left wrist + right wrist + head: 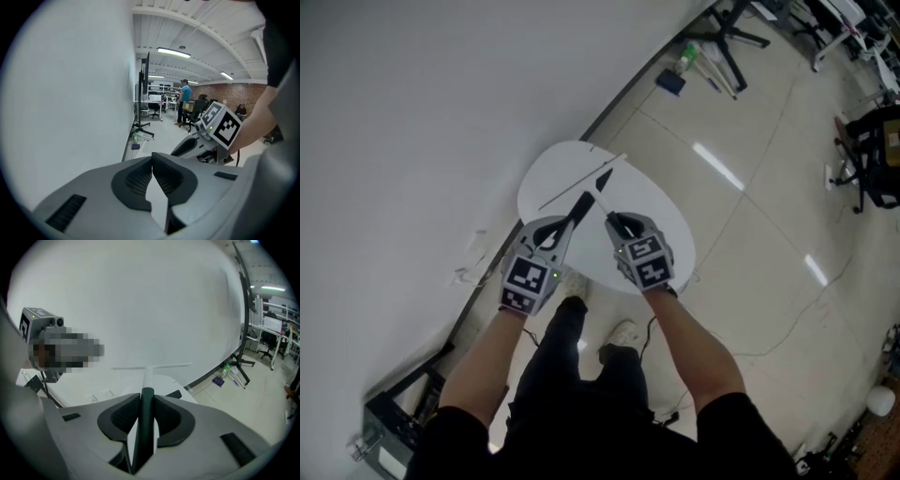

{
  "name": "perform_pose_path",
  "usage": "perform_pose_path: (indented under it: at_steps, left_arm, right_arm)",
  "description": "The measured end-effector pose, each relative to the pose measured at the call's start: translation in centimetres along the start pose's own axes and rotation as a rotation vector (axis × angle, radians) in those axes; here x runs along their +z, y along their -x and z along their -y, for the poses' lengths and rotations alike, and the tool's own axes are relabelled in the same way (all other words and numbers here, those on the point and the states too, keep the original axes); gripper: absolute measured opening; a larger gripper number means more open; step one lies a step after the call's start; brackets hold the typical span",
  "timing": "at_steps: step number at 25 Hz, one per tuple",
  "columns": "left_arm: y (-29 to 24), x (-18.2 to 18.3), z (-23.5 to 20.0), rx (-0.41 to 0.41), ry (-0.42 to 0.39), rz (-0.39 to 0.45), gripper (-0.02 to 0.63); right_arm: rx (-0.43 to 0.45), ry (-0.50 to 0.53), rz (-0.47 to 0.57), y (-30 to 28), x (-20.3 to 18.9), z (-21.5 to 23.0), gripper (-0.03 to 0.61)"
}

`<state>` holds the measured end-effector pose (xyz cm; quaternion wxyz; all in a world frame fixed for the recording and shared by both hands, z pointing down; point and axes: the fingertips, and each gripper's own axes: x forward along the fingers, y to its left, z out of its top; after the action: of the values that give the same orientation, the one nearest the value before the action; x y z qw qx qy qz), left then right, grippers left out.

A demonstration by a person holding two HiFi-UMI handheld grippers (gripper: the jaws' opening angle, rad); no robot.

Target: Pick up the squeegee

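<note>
The squeegee [151, 366] has a thin white blade, a white shaft and a dark green handle [146, 414]. My right gripper [146, 401] is shut on that handle, and the blade points away toward the white wall. From the head view the blade [572, 186] shows as a thin line held above the round white table [670, 220], ahead of the right gripper [617, 221]. My left gripper [579, 204] hovers beside it on the left. Its jaws [151, 157] meet at the tips with nothing between them.
A white wall fills the left side. The table stands close to it on a shiny tiled floor. A black tripod stand [727, 37] and a green bottle [687, 56] lie farther along the wall. The person's legs and shoes are under the table's near edge.
</note>
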<state>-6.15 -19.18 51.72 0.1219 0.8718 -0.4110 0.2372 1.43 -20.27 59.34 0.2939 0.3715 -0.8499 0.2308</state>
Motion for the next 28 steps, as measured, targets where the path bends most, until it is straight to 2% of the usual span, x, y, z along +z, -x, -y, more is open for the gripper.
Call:
perform_pose_path:
  at_steps: [3, 6, 12, 18, 28]
  left_arm:
    - [5.8, 3.1, 5.8, -0.001, -0.048, 0.039, 0.006]
    - [10.7, 4.5, 10.7, -0.015, -0.074, 0.068, 0.006]
    - [18.5, 6.2, 16.5, -0.025, -0.069, 0.115, 0.006]
    - [22.7, 7.0, 17.2, -0.055, -0.112, 0.177, 0.006]
    - [28.0, 6.2, 14.6, -0.131, -0.197, 0.212, 0.006]
  right_arm:
    - [-0.009, 0.014, 0.050, 8.9, 0.7, -2.5, 0.101]
    - [-0.032, 0.040, 0.092, 15.7, 0.7, -4.7, 0.101]
    - [-0.060, 0.043, 0.171, 25.3, 0.9, -8.9, 0.100]
    - [-0.101, 0.059, 0.252, 29.4, 2.0, -12.3, 0.101]
    - [-0.205, 0.044, 0.334, 30.7, 4.5, -17.7, 0.100]
